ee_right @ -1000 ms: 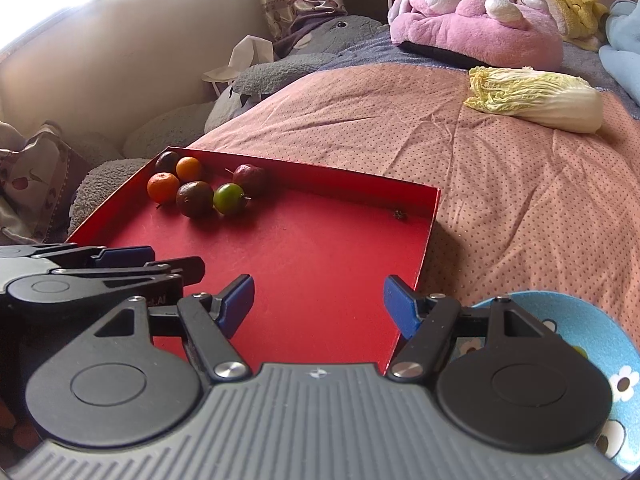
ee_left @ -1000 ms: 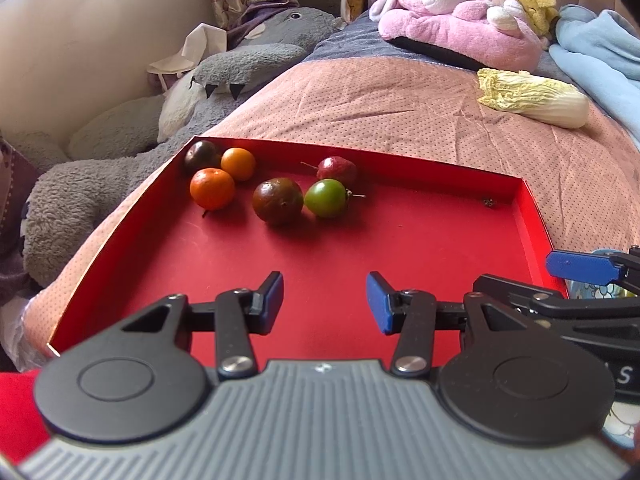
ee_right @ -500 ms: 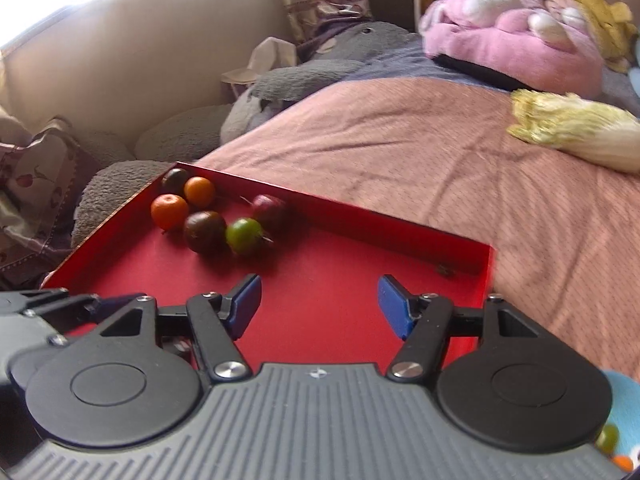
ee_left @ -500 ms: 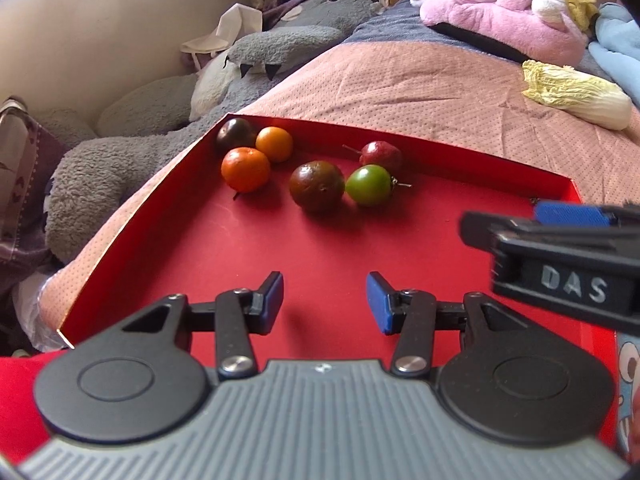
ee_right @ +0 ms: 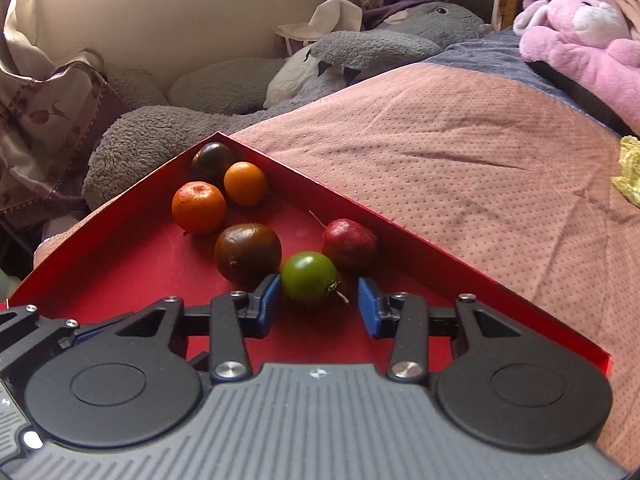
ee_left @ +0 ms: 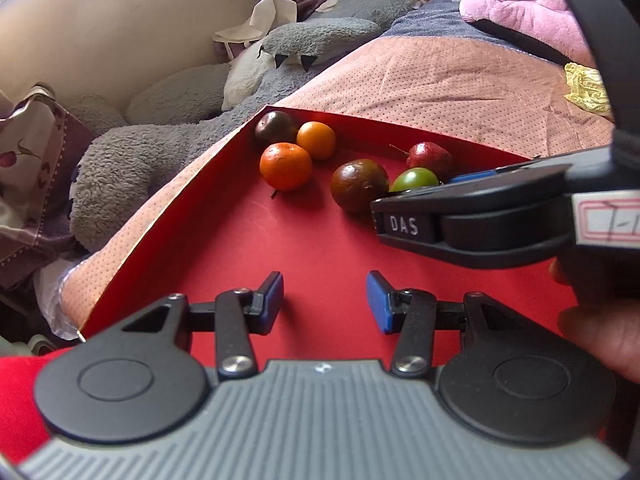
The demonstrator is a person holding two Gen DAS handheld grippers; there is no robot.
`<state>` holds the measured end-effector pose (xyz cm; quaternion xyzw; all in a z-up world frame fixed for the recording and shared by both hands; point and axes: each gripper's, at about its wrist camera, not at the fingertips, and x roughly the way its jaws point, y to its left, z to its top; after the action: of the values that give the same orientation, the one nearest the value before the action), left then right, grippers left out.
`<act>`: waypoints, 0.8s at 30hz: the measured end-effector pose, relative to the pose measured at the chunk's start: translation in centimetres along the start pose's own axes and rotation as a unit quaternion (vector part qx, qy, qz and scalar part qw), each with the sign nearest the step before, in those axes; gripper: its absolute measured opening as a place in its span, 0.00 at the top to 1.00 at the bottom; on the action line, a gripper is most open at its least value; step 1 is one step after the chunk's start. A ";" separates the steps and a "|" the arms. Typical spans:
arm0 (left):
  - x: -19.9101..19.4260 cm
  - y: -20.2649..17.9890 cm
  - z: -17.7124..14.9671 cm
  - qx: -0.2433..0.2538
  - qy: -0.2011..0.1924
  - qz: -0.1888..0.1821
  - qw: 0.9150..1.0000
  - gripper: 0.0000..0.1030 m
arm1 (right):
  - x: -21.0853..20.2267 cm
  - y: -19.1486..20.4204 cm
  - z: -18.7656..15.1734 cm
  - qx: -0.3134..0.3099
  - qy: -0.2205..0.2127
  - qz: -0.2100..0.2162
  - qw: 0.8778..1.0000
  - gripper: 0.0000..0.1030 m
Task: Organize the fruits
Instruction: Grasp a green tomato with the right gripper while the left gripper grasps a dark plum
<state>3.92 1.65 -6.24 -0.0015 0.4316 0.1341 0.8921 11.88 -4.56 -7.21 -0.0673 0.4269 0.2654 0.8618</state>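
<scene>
On the pink dotted bedcover [ee_right: 460, 184] lies a shallow red tray [ee_right: 132, 240], and all the fruit we see sits toward its far corner. Deepest in that corner is a dark plum [ee_right: 211, 160], with a small orange [ee_right: 245, 182] just beside it and a larger orange [ee_right: 199, 207] in front of the two. Nearer to us rests a brown-purple plum [ee_right: 247, 253], then a green plum [ee_right: 309, 278], and behind that a red fruit with a thin stalk [ee_right: 349, 245].

Our right gripper [ee_right: 318, 305] points down at the green plum, which sits between its blue pads. The jaws are closing, yet we still see a gap on the right side; the left pad is at the plum's edge, and we cannot tell whether it touches. Nothing is gripped.

Our left gripper [ee_left: 325, 302] hovers over bare red tray floor, well short of the fruit, its jaws part open with nothing between them. From the left wrist view the right gripper crosses in from the right, its tip hiding part of the green plum [ee_left: 414, 179], and a hand [ee_left: 600, 332] shows at the right edge.

Beyond the tray, a grey plush toy [ee_right: 360, 48] leans at the bed's edge and a pink plush toy [ee_right: 580, 40] lies farther up the bed.
</scene>
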 end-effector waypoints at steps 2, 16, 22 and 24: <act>0.0 0.1 0.2 0.001 -0.003 0.005 1.000 0.52 | 0.1 0.3 0.1 -0.009 -0.001 0.000 1.000 0.61; 2.5 -2.2 2.5 0.059 -0.017 0.034 0.998 0.53 | -8.8 -4.3 -6.9 0.125 -0.042 -0.026 0.991 0.67; 3.2 -2.7 3.5 0.088 -0.013 0.028 0.996 0.50 | -11.3 -3.6 -10.7 0.133 -0.022 -0.025 0.991 0.67; 3.6 -2.7 4.1 0.095 -0.012 0.024 0.995 0.39 | -11.7 -3.2 -11.5 0.134 -0.018 -0.027 0.990 0.67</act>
<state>9.82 0.42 -6.70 0.0953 0.4312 0.1141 0.8899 -0.29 -15.94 -5.78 0.0419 0.4413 0.1840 0.8773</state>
